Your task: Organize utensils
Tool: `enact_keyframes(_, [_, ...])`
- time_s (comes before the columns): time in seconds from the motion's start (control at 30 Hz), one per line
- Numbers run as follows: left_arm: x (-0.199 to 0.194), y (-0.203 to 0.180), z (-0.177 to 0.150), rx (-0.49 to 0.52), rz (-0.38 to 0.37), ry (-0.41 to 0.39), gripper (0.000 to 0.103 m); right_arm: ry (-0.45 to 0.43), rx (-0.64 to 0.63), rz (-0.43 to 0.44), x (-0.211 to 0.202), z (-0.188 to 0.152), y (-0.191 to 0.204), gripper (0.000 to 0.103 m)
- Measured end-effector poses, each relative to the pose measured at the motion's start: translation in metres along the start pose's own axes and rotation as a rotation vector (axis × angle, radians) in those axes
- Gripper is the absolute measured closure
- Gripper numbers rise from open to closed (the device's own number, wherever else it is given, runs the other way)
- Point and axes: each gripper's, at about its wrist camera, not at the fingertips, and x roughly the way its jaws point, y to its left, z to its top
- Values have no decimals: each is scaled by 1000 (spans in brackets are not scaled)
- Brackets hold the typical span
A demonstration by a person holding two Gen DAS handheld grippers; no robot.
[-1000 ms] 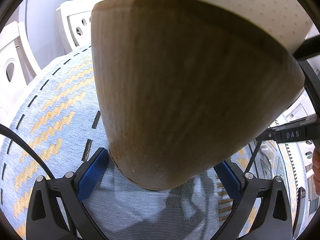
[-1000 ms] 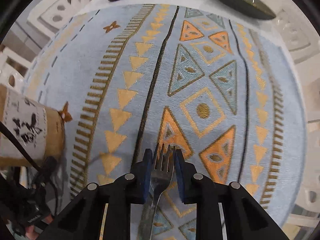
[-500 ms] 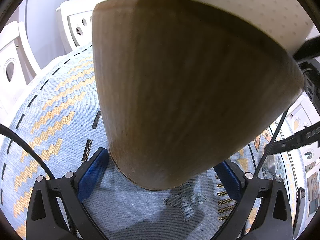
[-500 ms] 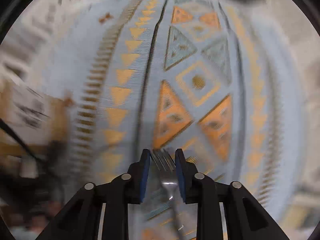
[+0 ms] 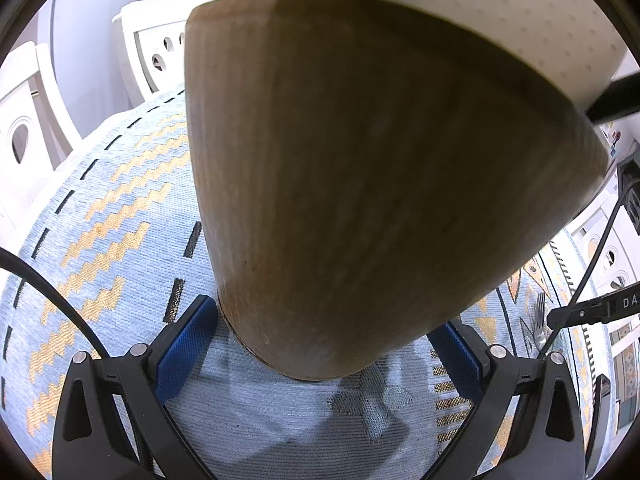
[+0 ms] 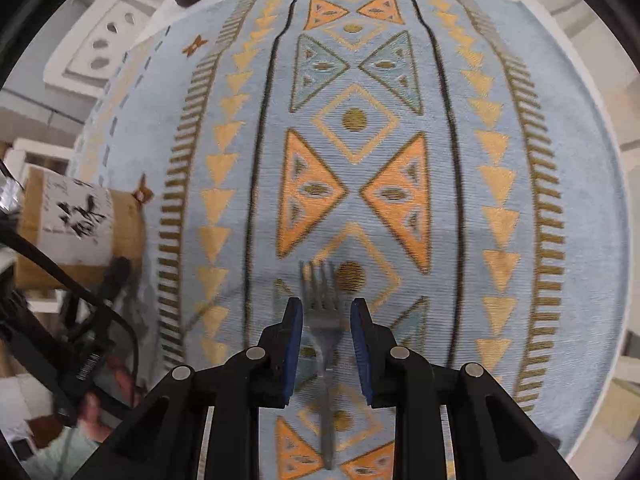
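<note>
The left claw (image 5: 320,344) is clamped on the holder (image 5: 360,184); the right claw (image 6: 325,332), apart around the fork (image 6: 322,308), must next close on it.

The right gripper (image 6: 325,322) now stands open, its pads apart from the fork (image 6: 323,320), which it clamped earlier; the fork lies on the cloth (image 6: 520,160).

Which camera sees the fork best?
The right wrist view: the fork sits between the right gripper fingers, tines and handle showing, slightly blurred. The left wrist view shows only its small tines at far right, beside the wooden holder.
</note>
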Motion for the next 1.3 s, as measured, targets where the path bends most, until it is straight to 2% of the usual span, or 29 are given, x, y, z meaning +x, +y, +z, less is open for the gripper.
enact_keyframes(0.13, [0,0,0,0,0,0,1,-27,-14,-21,-1,3,-7,79])
enact_keyframes(0.3, [0,0,0,0,0,0,1,-18,-24,90,13,11,-8,79])
enact_keyframes(0.5, [0,0,0,0,0,0,1,-57,-85,-1,16,6,17,76])
enact_keyframes(0.67, [0,-1,0,0,0,0,1,-27,-167,-35,19,0,34,76])
enact_keyframes(0.77, [0,-1,0,0,0,0,1,41,-164,66,15,-12,28,76])
enact_keyframes(0.83, [0,-1,0,0,0,0,1,49,-149,99,8,-19,19,76])
enact_keyframes(0.97, [0,-1,0,0,0,0,1,45,-114,89,-4,-27,1,76])
enact_keyframes(1.1, [0,-1,-1,0,0,0,1,103,-123,91,3,-40,-6,76])
enact_keyframes(1.17, [0,-1,-1,0,0,0,1,122,-156,66,9,-43,3,76])
enact_keyframes(1.3, [0,-1,-1,0,1,0,1,91,-256,-75,17,-47,33,72])
